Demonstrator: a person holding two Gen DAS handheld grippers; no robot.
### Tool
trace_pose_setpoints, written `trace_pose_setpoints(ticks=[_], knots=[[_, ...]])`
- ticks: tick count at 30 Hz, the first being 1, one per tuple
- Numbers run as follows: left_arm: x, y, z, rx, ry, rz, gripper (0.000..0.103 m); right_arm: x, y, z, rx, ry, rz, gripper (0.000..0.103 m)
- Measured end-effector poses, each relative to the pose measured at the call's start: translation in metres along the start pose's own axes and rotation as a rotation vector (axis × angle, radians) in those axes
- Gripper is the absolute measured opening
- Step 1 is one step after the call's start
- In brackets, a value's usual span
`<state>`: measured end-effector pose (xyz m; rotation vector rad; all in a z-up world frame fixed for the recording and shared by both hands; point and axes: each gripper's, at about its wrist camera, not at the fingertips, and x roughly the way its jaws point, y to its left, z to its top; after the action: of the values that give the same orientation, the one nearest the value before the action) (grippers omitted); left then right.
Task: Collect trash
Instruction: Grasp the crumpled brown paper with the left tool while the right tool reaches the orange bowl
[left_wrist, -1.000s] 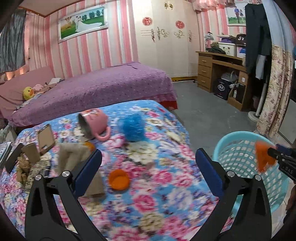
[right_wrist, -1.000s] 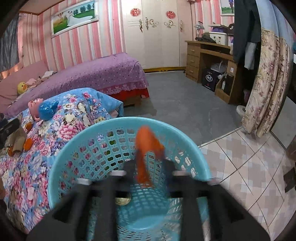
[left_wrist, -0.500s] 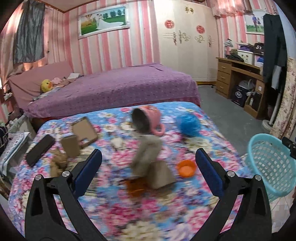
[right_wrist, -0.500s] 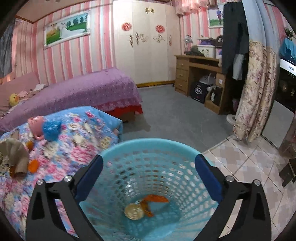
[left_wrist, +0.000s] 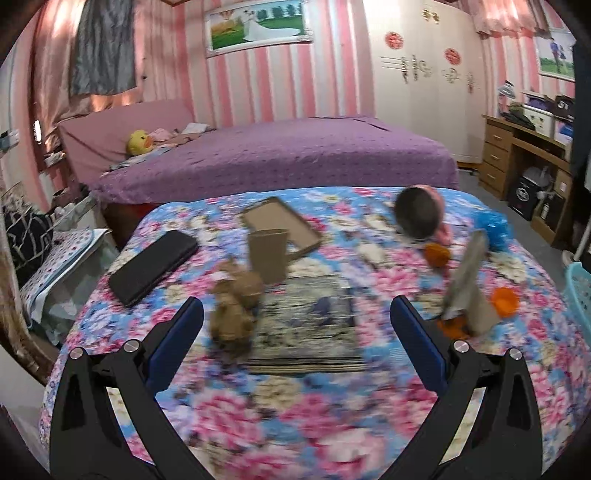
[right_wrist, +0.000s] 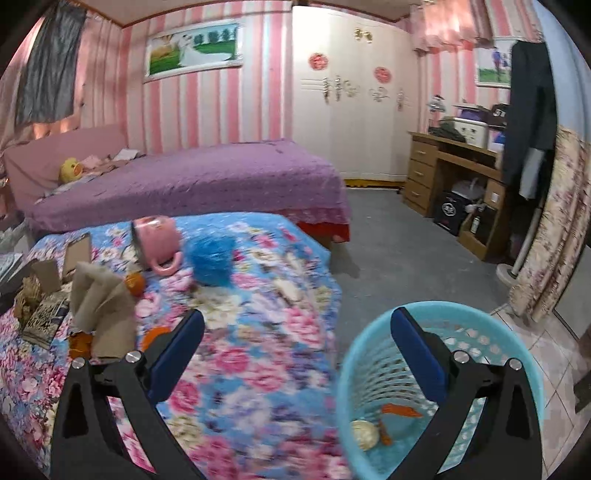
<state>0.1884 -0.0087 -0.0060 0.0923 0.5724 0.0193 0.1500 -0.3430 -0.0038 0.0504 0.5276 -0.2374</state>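
Peel (right_wrist: 400, 410) that our right gripper (right_wrist: 295, 332) pinched a second ago now lies at the basket (right_wrist: 369, 354) bottom, lower right; with both it and our left gripper (left_wrist: 295, 319) wide and empty, we turn toward the scraps (left_wrist: 437, 254) on the bed.

Left claw (left_wrist: 296, 319) spread wide, empty, angled downward — right claw (right_wrist: 296, 326) just opened, empty

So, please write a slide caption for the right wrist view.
Open right gripper above floral bedspread, beside blue basket holding orange peel.
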Motion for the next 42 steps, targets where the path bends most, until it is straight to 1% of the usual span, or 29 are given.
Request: trace_pose_setpoints(ticks=[4,6,8,11,13,17,20,22,24,26,27,29,30,32,34,36,40,42], knots=[[0.009,0.027,-0.005,-0.005,-0.007,0.046,0.098,0.006,0.018,-0.002,-0.001,0.007,0.028,0.099],[0.016,0.039,-0.005,-0.017,0.002,0.051,0.098,0.01,0.024,-0.002,0.016,0.015,0.048,0.099],[0.03,0.055,-0.007,-0.041,0.055,0.032,0.098,0.014,0.03,-0.003,0.019,0.02,0.049,0.099],[0.042,0.07,-0.011,-0.07,0.095,0.025,0.098,0.022,0.039,-0.004,0.014,0.036,0.036,0.099],[0.051,0.076,-0.013,-0.067,0.128,0.028,0.098,0.026,0.044,-0.004,0.017,0.044,0.04,0.099],[0.062,0.074,-0.016,-0.055,0.167,0.029,0.098,0.033,0.053,-0.005,-0.009,0.064,0.047,0.099],[0.069,0.07,-0.016,-0.047,0.185,0.034,0.098,0.035,0.058,-0.006,-0.025,0.071,0.046,0.099],[0.074,0.071,-0.016,-0.066,0.187,0.041,0.097,0.036,0.059,-0.007,-0.028,0.079,0.051,0.099],[0.078,0.071,-0.017,-0.087,0.192,0.01,0.092,0.037,0.059,-0.008,-0.019,0.083,0.057,0.099],[0.081,0.069,-0.017,-0.088,0.207,-0.014,0.071,0.038,0.058,-0.008,-0.004,0.085,0.071,0.099],[0.082,0.069,-0.018,-0.088,0.214,-0.032,0.066,0.039,0.059,-0.009,-0.005,0.088,0.078,0.099],[0.081,0.07,-0.018,-0.101,0.216,-0.073,0.042,0.04,0.062,-0.009,-0.013,0.093,0.081,0.099],[0.079,0.073,-0.017,-0.121,0.212,-0.097,0.042,0.041,0.064,-0.01,-0.019,0.098,0.085,0.099],[0.075,0.076,-0.017,-0.137,0.197,-0.098,0.041,0.043,0.068,-0.011,-0.027,0.107,0.093,0.099],[0.069,0.078,-0.015,-0.136,0.183,-0.073,0.041,0.045,0.074,-0.013,-0.047,0.119,0.107,0.099],[0.064,0.081,-0.015,-0.129,0.172,-0.042,0.041,0.049,0.083,-0.015,-0.081,0.14,0.103,0.098],[0.054,0.084,-0.012,-0.114,0.139,-0.004,0.041,0.057,0.094,-0.02,-0.119,0.187,0.103,0.097],[0.053,0.086,-0.011,-0.114,0.134,-0.001,0.041,0.061,0.095,-0.02,-0.122,0.209,0.104,0.084]])
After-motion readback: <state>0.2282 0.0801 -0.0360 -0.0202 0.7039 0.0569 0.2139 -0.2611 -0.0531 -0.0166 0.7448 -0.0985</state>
